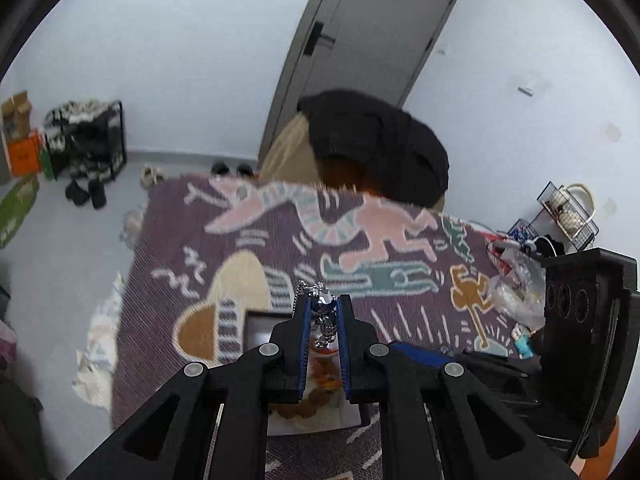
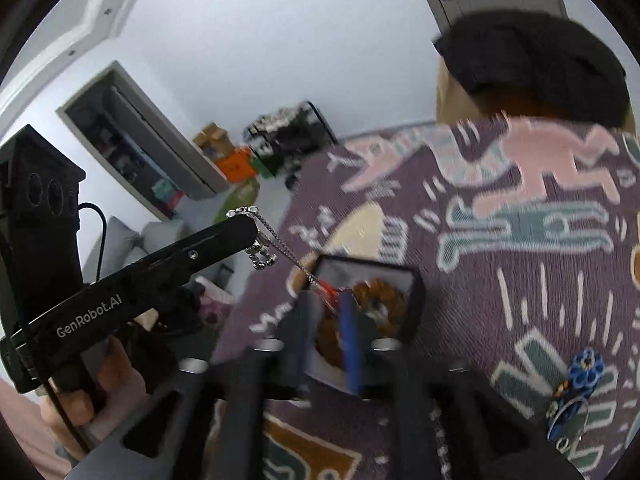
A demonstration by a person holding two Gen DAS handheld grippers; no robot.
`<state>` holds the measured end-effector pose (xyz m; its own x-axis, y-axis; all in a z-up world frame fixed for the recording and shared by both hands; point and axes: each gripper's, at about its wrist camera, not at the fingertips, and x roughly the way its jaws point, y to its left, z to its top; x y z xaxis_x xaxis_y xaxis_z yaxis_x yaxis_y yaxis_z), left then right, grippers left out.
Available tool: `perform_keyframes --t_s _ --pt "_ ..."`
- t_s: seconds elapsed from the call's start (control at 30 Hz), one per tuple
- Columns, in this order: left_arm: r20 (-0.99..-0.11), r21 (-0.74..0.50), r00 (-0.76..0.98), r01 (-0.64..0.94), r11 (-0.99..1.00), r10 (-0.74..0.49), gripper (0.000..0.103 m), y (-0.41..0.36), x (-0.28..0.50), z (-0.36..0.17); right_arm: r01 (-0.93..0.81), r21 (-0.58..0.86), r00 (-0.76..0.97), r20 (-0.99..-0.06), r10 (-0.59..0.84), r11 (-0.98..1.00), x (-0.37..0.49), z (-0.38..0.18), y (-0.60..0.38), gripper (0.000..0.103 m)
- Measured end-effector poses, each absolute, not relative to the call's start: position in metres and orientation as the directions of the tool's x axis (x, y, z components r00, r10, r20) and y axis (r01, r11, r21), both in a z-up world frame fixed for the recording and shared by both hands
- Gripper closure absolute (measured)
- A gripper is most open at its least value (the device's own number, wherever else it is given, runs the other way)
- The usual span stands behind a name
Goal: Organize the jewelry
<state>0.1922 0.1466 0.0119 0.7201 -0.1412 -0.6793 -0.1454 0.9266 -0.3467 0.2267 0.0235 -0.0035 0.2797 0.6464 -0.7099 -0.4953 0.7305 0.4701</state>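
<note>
My left gripper (image 1: 323, 304) is shut on a silver chain necklace (image 1: 324, 322) with a shiny pendant, held above the table. In the right wrist view the left gripper (image 2: 250, 226) shows from the side, the silver necklace (image 2: 262, 258) dangling from its tip, a thin chain running down to my right gripper (image 2: 330, 300). The right gripper is nearly closed over a dark open jewelry box (image 2: 416, 292) holding a brown beaded bracelet (image 2: 376, 294); something red sits between its fingers. The box (image 1: 256, 330) lies under the left gripper.
The patterned purple cloth (image 1: 248, 216) covers the table. A blue flower ornament (image 2: 582, 372) lies at the right. Plastic bags (image 1: 516, 280) and a small figurine (image 1: 524, 340) sit at the right edge. A chair with a black garment (image 1: 380, 144) stands behind.
</note>
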Motion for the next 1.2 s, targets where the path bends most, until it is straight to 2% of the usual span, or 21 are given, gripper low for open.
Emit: perform_keyframes --t_s 0.03,0.07,0.1,0.17,0.23,0.87,1.1,1.2 --pt "-0.691 -0.351 0.708 -0.149 0.924 -0.148 0.088 0.147 0.194 0.008 -0.484 0.461 0.295 -0.714 0.635 0.744 0.225 -0.006 0.018 0.05" --pt "-0.698 -0.36 0.699 -0.153 0.92 -0.157 0.082 0.147 0.195 0.004 -0.477 0.452 0.315 -0.712 0.627 0.754 0.224 -0.007 0.011 0.042" --pt "-0.701 -0.373 0.694 -0.158 0.914 -0.166 0.075 0.148 0.195 0.001 -0.471 0.449 0.329 -0.709 0.623 0.759 0.222 -0.007 0.005 0.041" --pt "-0.691 -0.389 0.702 -0.161 0.907 -0.172 0.04 0.148 0.192 -0.002 -0.458 0.464 0.327 -0.705 0.63 0.758 0.219 -0.01 -0.009 0.041" --pt "-0.674 -0.381 0.722 -0.157 0.911 -0.157 0.032 0.145 0.187 0.0 -0.444 0.466 0.339 -0.703 0.625 0.765 0.215 -0.011 -0.022 0.041" --pt "-0.695 -0.302 0.689 -0.023 0.953 -0.204 0.032 0.055 0.185 -0.005 -0.248 0.452 0.508 -0.692 0.513 0.857 0.18 -0.023 -0.167 0.04" --pt "-0.7 -0.29 0.673 0.039 0.956 -0.24 0.032 0.015 0.187 -0.012 -0.216 0.439 0.535 -0.694 0.482 0.872 0.169 -0.03 -0.199 0.012" --pt "-0.708 -0.286 0.662 0.046 0.957 -0.244 0.032 0.003 0.189 -0.02 -0.215 0.428 0.538 -0.698 0.472 0.878 0.163 -0.034 -0.206 0.01"
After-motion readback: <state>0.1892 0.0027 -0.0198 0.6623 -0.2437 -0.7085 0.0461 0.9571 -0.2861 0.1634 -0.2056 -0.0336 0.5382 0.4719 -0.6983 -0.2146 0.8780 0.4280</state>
